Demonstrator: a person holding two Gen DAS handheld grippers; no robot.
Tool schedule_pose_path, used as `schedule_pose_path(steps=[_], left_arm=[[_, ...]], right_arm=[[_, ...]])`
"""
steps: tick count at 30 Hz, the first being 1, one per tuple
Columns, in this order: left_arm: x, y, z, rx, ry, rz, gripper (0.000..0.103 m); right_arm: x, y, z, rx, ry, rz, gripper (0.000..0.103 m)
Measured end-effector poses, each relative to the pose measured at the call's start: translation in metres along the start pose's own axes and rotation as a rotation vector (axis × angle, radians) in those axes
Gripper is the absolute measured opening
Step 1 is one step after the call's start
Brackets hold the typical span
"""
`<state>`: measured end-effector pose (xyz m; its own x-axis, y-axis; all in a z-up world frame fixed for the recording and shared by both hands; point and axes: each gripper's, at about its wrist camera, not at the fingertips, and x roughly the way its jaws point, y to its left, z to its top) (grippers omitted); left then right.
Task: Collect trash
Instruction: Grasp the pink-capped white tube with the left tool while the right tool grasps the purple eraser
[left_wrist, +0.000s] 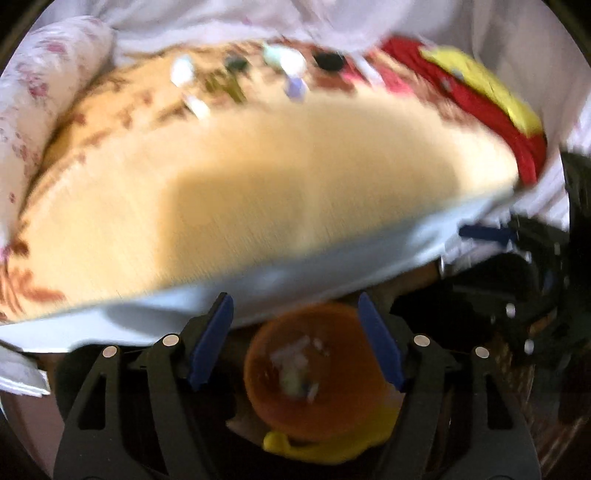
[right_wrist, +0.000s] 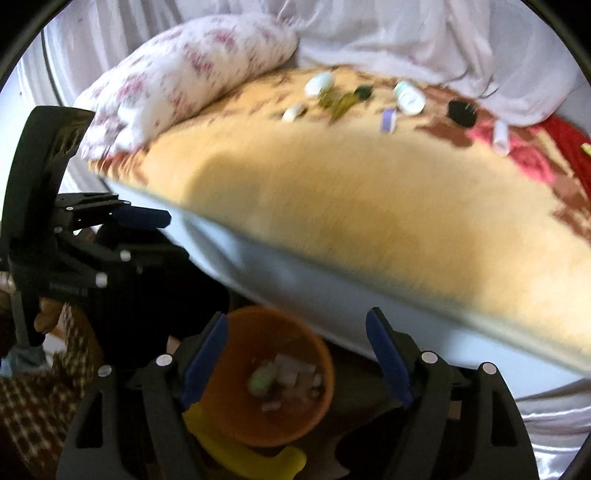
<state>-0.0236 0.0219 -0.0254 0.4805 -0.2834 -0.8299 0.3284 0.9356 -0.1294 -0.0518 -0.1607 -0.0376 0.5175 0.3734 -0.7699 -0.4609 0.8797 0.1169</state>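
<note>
Bed (right_wrist: 369, 206) fills most of both views, its yellow blanket running up and away from the grippers, and the litter still to be gathered lies far up it near the pillow (right_wrist: 184, 74) and the white sheet: a pale bottle (right_wrist: 408, 96), a black round thing (right_wrist: 461, 110), greenish scraps (right_wrist: 341, 100) and a small white piece (right_wrist: 294, 112), all blurred and well apart from either set of jaws. Orange bin (right_wrist: 269, 373) sits on the floor just under the bed's edge, directly below both grippers, with bits of trash already inside. Left gripper (left_wrist: 295, 339) hangs over the bin with its blue pads wide apart and nothing between them; right gripper (right_wrist: 295, 362) does the same beside it, jaws spread and empty. The next pick, by my reading, means swinging up and forward across the blanket; the bottle and black thing lie toward the right side, so the right hand looks better placed for them
</note>
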Motion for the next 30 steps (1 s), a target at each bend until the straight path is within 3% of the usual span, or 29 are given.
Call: schedule_pose_path(steps=[4,7,12,22,23,24,26,30], left_arm=[[-0.002,0.023,0.05,-0.089,-0.127,0.034,0.07],[0.017,0.043,0.093,-0.152,-0.168,0.099,0.072],[0.059,0.072,0.141,-0.244,-0.163,0.178,0.072],[0.126,0.089,0.193,-0.27,-0.082,0.339,0.072],[0.131,0.091,0.194,-0.275,-0.068,0.351,0.06],[0.135,0.094,0.194,-0.283,-0.058,0.338,0.031],[0.137,0.103,0.19,-0.317,-0.063,0.299,0.018],[0.121,0.107,0.177,-0.331,-0.106,0.261,0.018]], right_arm=[[-0.005,-0.015,0.026,0.008,-0.078,-0.055,0.075],[-0.007,-0.024,0.048,0.005,-0.138,-0.092,0.075],[-0.004,-0.033,0.071,0.017,-0.192,-0.109,0.075],[0.011,-0.043,0.083,0.013,-0.186,-0.121,0.075],[0.012,-0.045,0.084,0.016,-0.186,-0.123,0.075],[0.012,-0.046,0.086,0.017,-0.186,-0.124,0.075],[0.014,-0.049,0.089,0.019,-0.188,-0.128,0.075],[0.019,-0.052,0.097,0.016,-0.186,-0.14,0.075]])
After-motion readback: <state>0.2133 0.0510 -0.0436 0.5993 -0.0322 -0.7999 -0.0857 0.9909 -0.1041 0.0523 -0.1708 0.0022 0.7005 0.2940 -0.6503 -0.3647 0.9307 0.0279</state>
